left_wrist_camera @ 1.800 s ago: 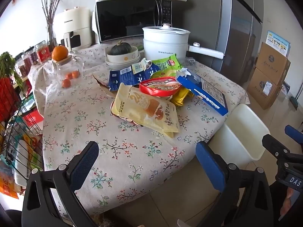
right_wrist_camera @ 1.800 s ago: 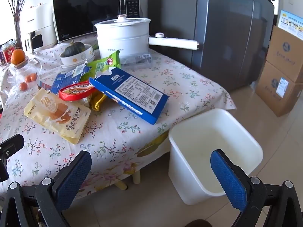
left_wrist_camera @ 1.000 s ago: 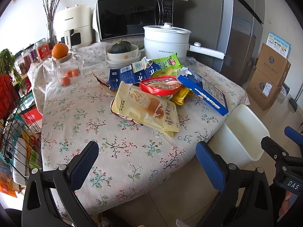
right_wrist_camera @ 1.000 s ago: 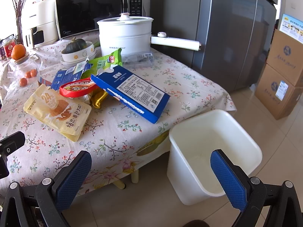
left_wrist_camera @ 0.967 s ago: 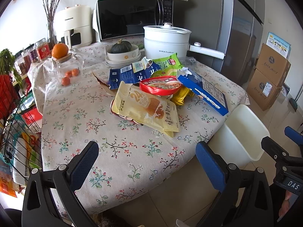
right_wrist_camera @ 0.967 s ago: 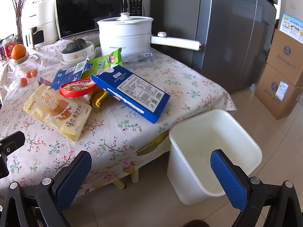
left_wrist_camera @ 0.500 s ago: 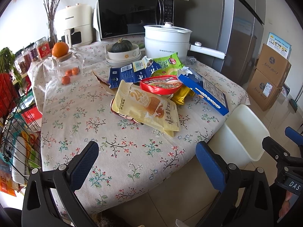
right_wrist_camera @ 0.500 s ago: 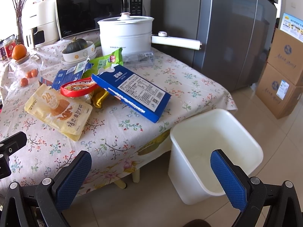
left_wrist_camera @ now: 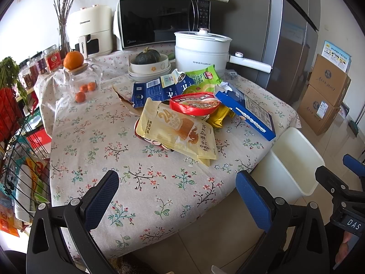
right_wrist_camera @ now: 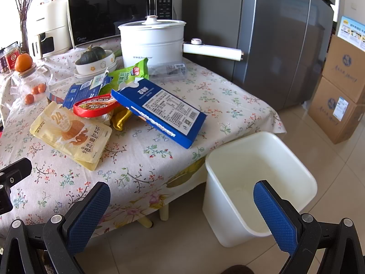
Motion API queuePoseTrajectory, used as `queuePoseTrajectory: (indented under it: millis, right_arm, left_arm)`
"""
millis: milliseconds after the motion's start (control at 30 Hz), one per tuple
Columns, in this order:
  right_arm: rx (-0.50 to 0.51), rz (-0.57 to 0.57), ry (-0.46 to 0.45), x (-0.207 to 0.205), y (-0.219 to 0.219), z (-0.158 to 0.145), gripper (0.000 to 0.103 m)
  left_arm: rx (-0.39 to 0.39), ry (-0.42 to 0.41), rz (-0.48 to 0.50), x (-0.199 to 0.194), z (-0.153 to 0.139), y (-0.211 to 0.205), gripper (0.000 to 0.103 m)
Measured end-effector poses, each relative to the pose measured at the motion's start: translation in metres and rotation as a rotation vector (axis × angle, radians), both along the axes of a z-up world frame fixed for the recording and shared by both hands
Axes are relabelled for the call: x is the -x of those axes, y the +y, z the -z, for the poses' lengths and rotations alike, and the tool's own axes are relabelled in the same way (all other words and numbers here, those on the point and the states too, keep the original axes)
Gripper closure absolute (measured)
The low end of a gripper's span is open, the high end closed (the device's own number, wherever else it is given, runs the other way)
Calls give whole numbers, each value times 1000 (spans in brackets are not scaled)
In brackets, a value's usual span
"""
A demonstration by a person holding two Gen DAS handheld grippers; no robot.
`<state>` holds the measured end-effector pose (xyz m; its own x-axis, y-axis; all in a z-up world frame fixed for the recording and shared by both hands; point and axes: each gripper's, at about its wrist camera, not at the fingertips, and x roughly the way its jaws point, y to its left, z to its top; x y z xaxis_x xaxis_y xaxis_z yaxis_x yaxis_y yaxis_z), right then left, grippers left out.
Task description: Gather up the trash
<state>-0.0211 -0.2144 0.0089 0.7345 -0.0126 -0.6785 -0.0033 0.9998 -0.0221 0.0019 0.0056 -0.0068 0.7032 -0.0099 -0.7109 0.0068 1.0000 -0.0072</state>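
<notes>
A pile of trash lies mid-table on the floral cloth: a yellow snack pouch [left_wrist_camera: 180,132] [right_wrist_camera: 70,132], a red-rimmed noodle lid [left_wrist_camera: 194,102] [right_wrist_camera: 95,107], a blue carton [left_wrist_camera: 248,111] [right_wrist_camera: 164,111], a flattened blue milk carton [left_wrist_camera: 157,89], a green bag [left_wrist_camera: 205,77] [right_wrist_camera: 127,75] and a yellow wrapper [left_wrist_camera: 219,116]. A white bin [right_wrist_camera: 257,182] [left_wrist_camera: 294,162] stands on the floor at the table's right corner. My left gripper [left_wrist_camera: 178,194] is open, short of the table's near edge. My right gripper [right_wrist_camera: 182,203] is open over the floor between table and bin.
At the back stand a microwave [left_wrist_camera: 162,20], a white electric pot [right_wrist_camera: 152,38] with a long handle, a bowl holding a squash [left_wrist_camera: 150,64] and a glass jar with oranges [left_wrist_camera: 79,77]. A fridge [right_wrist_camera: 273,34] and cardboard boxes [right_wrist_camera: 342,86] are right; a wire rack [left_wrist_camera: 13,137] is left.
Both cameras have drifted very slightly; the scene sits a touch lower and closer. Nothing on the table has moved and both grippers stay open.
</notes>
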Motion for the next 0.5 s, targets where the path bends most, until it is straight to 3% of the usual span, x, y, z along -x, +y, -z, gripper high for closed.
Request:
queuePoseTrajectory:
  millis: [500]
  right_arm:
    - [-3, 6, -18, 1, -1, -4, 0]
  left_arm:
    - [0, -1, 0, 1, 0, 1, 0]
